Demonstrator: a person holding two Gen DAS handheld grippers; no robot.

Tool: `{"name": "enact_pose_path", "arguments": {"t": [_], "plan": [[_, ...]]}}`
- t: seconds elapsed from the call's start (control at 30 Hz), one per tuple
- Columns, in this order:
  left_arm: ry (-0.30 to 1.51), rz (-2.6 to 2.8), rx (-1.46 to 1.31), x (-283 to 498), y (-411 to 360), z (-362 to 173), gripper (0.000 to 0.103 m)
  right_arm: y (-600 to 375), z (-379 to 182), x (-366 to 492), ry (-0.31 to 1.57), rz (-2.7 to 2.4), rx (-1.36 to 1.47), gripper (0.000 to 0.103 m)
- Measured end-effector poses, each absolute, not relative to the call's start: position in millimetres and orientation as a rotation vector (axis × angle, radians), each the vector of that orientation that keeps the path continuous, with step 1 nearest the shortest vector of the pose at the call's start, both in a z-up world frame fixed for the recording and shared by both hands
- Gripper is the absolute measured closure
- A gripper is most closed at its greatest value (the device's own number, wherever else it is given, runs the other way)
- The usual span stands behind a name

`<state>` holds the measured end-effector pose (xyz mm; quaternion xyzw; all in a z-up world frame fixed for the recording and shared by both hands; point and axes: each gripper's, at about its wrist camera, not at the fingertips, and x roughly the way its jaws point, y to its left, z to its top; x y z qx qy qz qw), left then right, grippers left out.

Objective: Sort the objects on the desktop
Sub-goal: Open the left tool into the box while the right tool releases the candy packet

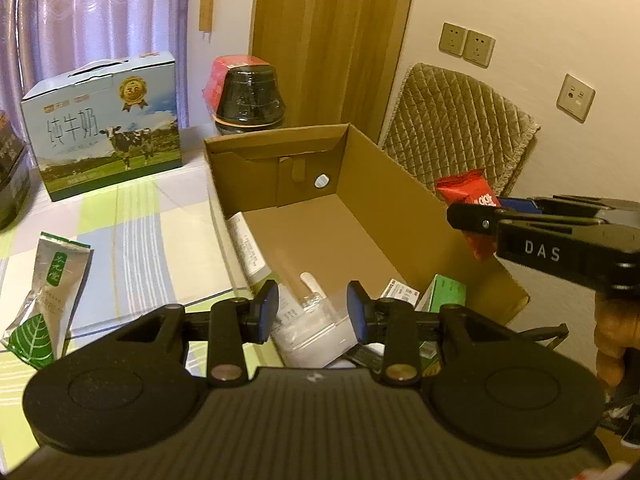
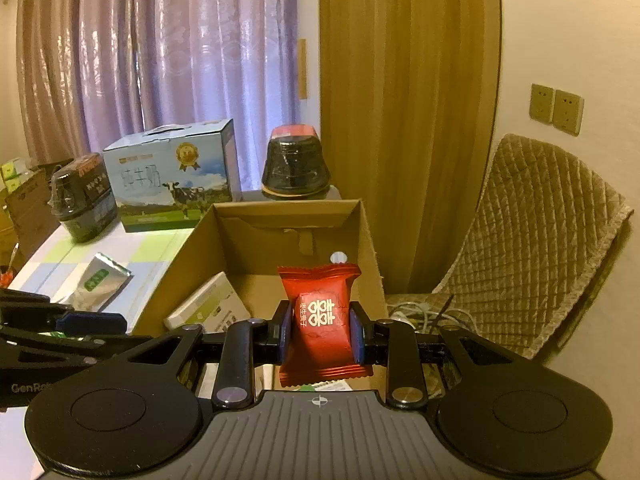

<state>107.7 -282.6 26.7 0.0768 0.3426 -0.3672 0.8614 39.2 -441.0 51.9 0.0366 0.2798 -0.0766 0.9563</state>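
Note:
An open cardboard box [image 1: 400, 200] [image 2: 200, 240] stands on the checked tablecloth, with small packets and boxes lying at its near end. My right gripper [image 2: 322, 330] is shut on a red candy packet [image 2: 322, 312] and holds it above the box's near right side. From the left wrist view that packet [image 1: 468, 192] shows behind the right gripper [image 1: 480, 220] over the box's right wall. My left gripper [image 1: 312, 312] is open with nothing between its fingers, hovering over the box's near left corner. A green-and-silver sachet [image 1: 48, 300] [image 2: 100, 284] lies on the cloth left of the box.
A blue milk carton box [image 1: 104, 128] [image 2: 176, 176] and a black jar with a red lid [image 1: 248, 96] [image 2: 296, 168] stand behind the cardboard box. Another dark jar [image 2: 84, 200] sits far left. A chair with a quilted cover [image 2: 540, 248] is at the right.

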Motion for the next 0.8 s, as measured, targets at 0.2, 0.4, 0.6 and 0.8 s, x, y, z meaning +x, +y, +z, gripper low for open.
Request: {"name": "enact_pose_path", "arguments": {"t": [0.2, 0.4, 0.6, 0.8], "plan": [[0.721, -0.756, 0.142, 107, -272, 27, 0.072, -434, 54, 44, 0.564, -0.135, 0.088, 0.077], [0.717, -0.743, 0.130, 101, -262, 29, 0.072, -440, 61, 44, 0.530, -0.139, 0.162, 0.049], [0.730, -0.723, 0.083, 92, -244, 29, 0.072, -443, 61, 20, 0.534, -0.170, 0.182, 0.048], [0.734, -0.698, 0.064, 74, -223, 31, 0.070, -434, 58, -14, 0.546, -0.182, 0.210, 0.046]]}}
